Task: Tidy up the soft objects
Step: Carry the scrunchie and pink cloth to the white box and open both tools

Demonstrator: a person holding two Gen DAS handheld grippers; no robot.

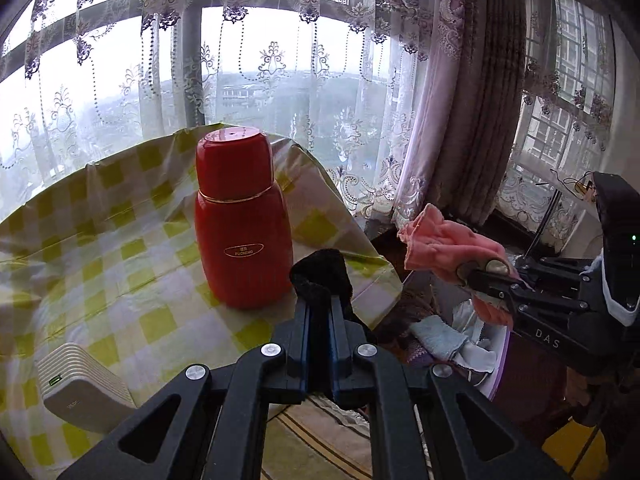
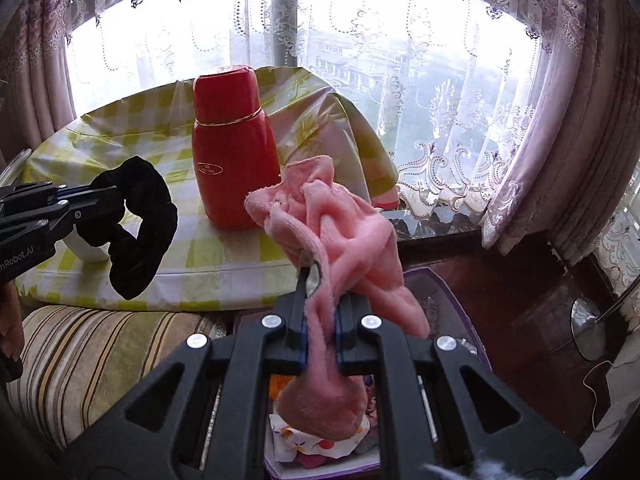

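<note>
Now both grippers carry loads: the left gripper (image 1: 320, 300) pinches a black scrunchie (image 2: 138, 226) above the near table edge, the right gripper (image 2: 320, 308) clamps a pink cloth (image 2: 340, 236) over the purple-rimmed bin (image 2: 456, 296) at right; best keep both grips firm, centre each item over the bin, then release low

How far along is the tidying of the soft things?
Done: some cloths already lie in the purple box. In hand: the left claw grips a black scrunchie, the right claw a pink cloth. Left: dropping both in.
</note>
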